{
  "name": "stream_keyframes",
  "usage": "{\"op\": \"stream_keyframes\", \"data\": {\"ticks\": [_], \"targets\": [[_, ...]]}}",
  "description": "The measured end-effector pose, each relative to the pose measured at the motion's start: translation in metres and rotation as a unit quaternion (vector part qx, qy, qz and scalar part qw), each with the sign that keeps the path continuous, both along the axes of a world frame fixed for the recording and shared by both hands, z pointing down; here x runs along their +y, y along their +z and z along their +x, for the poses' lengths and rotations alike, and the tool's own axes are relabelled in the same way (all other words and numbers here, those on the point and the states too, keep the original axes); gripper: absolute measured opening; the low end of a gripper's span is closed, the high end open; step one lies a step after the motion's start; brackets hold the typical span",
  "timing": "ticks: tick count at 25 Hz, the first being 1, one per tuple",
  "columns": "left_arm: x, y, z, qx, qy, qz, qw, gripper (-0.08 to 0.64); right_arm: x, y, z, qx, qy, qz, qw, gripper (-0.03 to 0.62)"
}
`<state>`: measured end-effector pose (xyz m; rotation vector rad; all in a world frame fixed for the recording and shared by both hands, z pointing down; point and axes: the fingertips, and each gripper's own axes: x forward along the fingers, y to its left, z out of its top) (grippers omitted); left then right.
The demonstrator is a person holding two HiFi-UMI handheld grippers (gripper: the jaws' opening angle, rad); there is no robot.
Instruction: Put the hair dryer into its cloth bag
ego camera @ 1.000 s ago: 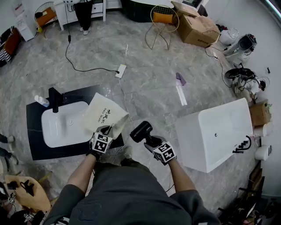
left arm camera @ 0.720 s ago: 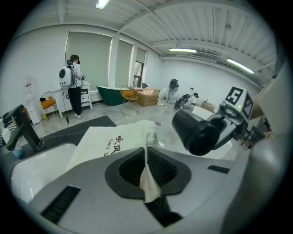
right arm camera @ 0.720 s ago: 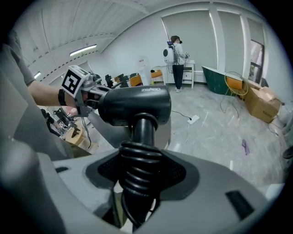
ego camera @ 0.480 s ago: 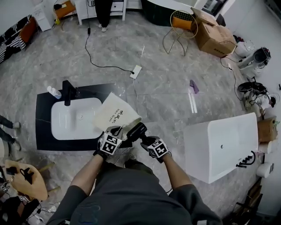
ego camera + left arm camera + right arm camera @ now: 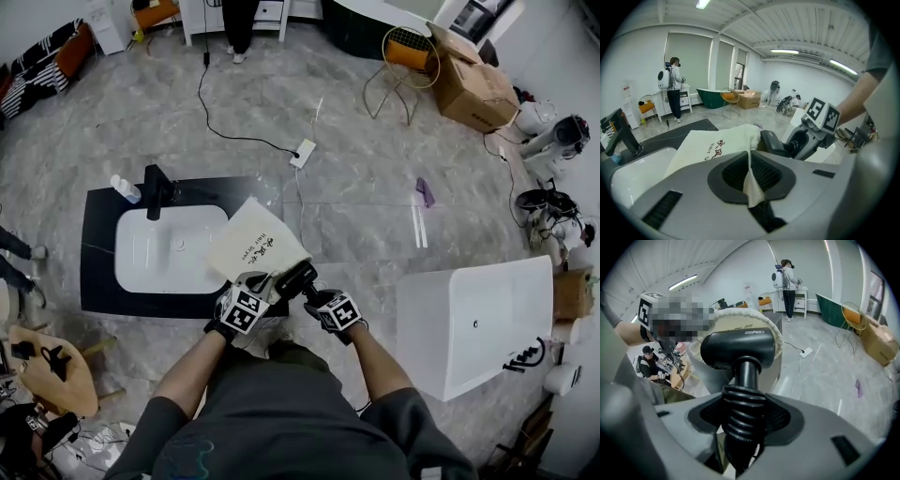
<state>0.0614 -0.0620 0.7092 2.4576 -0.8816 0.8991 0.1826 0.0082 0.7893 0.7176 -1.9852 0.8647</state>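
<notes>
Head view: pinched cloth bag (image 5: 249, 246) rim tight in left gripper (image 5: 262, 282), fabric caught between closed jaws. Clamped hair dryer (image 5: 294, 277) by ribbed handle end in right gripper (image 5: 310, 296), dryer head sat right at bag's open mouth.

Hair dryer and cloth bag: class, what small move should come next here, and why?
Probably push the hair dryer forward into the cloth bag. The right gripper grips its handle, its head sits right at the bag's mouth, and the left gripper pinches the bag's edge, which seems to hold the mouth open.
</notes>
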Motion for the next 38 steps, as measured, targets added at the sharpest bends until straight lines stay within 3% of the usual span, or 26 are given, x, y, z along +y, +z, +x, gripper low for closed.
{"op": "stream_keyframes", "data": {"ticks": [7,20,27,33,38], "targets": [[0.012,0.006,0.009,-0.002,0.038,-0.003,0.9993,0.020,-0.023,0.011,-0.014,0.015,-0.031,-0.010,0.999,0.236],[0.013,0.012,0.004,0.010,0.054,-0.019,0.9983,0.020,-0.080,0.013,-0.072,0.060,-0.079,0.001,0.995,0.236],[0.017,0.020,0.003,0.010,0.060,-0.034,0.9976,0.020,-0.096,0.022,-0.096,0.052,-0.058,0.038,0.996,0.238],[0.018,0.027,0.000,0.006,0.061,-0.044,0.9972,0.020,-0.093,0.023,-0.097,0.059,-0.070,0.049,0.995,0.239],[0.019,0.031,0.001,0.000,0.064,-0.050,0.9967,0.020,-0.090,0.021,-0.097,0.020,-0.044,0.053,0.997,0.252]]}}
